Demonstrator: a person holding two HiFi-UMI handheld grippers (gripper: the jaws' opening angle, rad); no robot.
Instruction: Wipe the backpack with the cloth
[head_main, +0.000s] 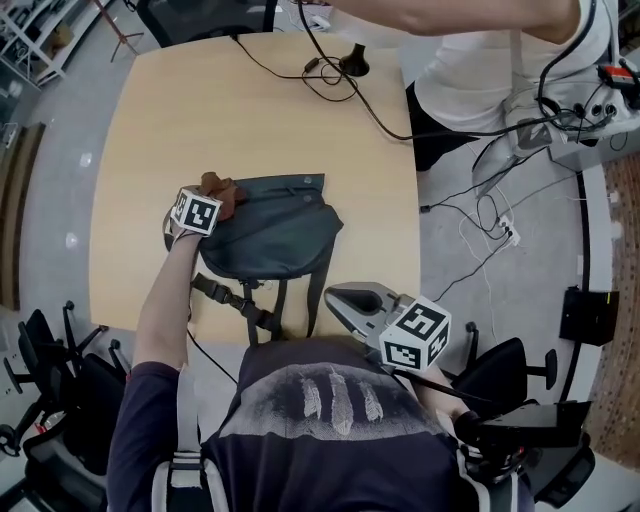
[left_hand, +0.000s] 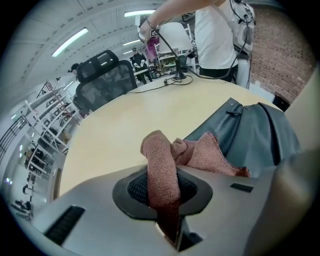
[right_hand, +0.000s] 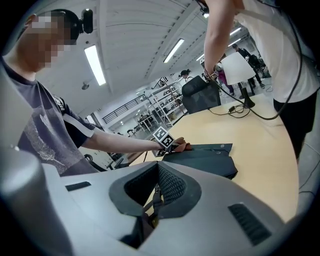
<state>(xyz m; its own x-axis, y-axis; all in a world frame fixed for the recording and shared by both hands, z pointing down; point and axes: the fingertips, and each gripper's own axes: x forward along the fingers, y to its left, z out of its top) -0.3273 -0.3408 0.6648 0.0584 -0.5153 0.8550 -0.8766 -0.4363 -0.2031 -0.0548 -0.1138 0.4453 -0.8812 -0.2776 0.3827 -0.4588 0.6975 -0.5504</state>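
Observation:
A dark grey backpack (head_main: 272, 228) lies flat on the wooden table (head_main: 200, 110), its straps trailing toward the near edge. My left gripper (head_main: 207, 209) is shut on a reddish-brown cloth (head_main: 222, 189) at the backpack's upper left corner. In the left gripper view the cloth (left_hand: 200, 152) runs from between the jaws (left_hand: 162, 187) onto the backpack (left_hand: 255, 130). My right gripper (head_main: 334, 298) sits at the near table edge by the right-hand strap (head_main: 314, 295). In the right gripper view it (right_hand: 156, 192) is shut on that black strap (right_hand: 154, 201), with the backpack (right_hand: 205, 159) beyond.
Another person (head_main: 480, 70) stands at the table's far right, an arm stretched over the far edge. Black cables and a small stand base (head_main: 352, 65) lie on the far part of the table. Office chairs stand at the back (head_main: 200, 15) and lower left (head_main: 50, 380).

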